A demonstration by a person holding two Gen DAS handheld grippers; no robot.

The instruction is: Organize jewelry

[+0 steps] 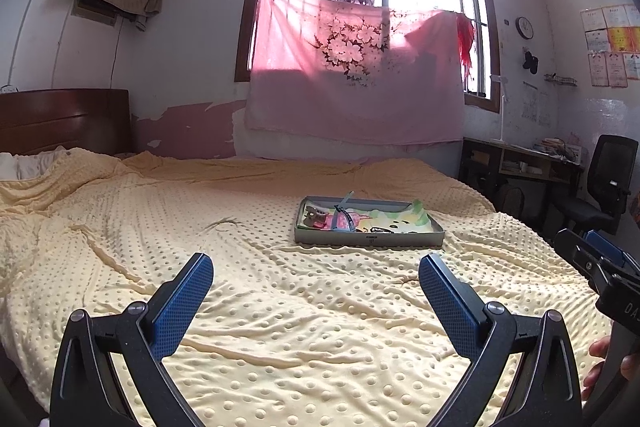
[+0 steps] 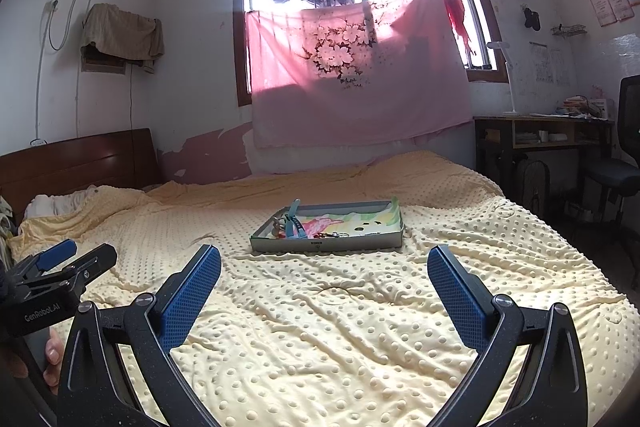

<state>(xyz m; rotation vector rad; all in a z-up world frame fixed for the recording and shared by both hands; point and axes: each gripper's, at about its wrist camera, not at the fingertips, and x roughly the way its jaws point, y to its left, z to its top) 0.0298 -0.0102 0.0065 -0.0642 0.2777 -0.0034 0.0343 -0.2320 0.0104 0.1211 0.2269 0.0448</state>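
Note:
A shallow grey tin tray (image 1: 370,239) (image 2: 326,246) with a cartoon picture inside lies on the yellow dotted bedspread. At its left end lie a brown hair claw clip (image 1: 314,217), a blue band (image 1: 343,217) (image 2: 295,225) and small jewelry pieces (image 2: 330,235). My left gripper (image 1: 316,269) is open and empty, held above the bedspread short of the tray. My right gripper (image 2: 324,261) is open and empty, just in front of the tray. Each gripper shows at the edge of the other's view.
The bedspread (image 1: 240,307) covers a wide bed with a brown headboard (image 1: 60,119) at the left. A desk (image 2: 544,131) and a black office chair (image 1: 600,187) stand to the right of the bed. A curtained window is behind.

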